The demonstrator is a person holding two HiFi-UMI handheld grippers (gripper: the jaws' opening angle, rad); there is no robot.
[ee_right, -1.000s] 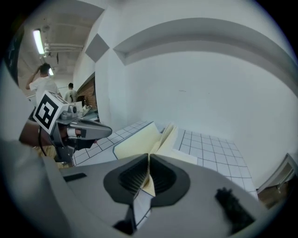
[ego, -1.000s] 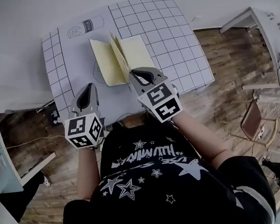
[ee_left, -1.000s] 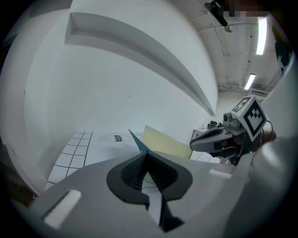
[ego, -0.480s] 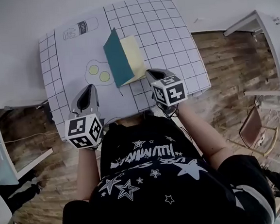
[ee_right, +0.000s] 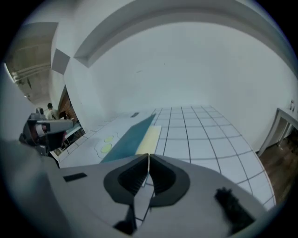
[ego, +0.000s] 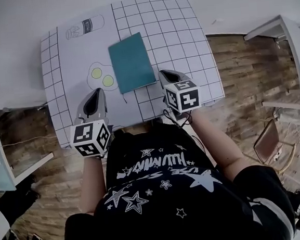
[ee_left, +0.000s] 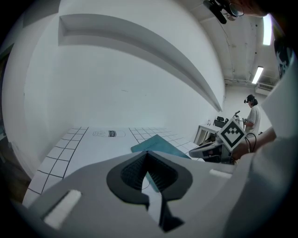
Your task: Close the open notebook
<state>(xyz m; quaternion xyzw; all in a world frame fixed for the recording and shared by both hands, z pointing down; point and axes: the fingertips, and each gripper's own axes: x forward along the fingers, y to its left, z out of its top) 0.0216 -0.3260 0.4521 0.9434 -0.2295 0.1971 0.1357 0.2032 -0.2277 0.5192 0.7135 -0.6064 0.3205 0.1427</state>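
white tabletop carries a grid mat. a printed milk bottle drawing sits near the mat's far left corner, and a fried-egg drawing just left of the notebook. notebook lies flat and closed, teal cover up, yellow page edge on its right side, mid-mat toward the near edge. left gripper and right gripper sit at the near edge on either side of it, not touching. both have fingers pressed together, holding nothing.

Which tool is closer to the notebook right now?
The right tool, shut, just off the near right corner of the closed teal notebook; the left tool sits farther away.
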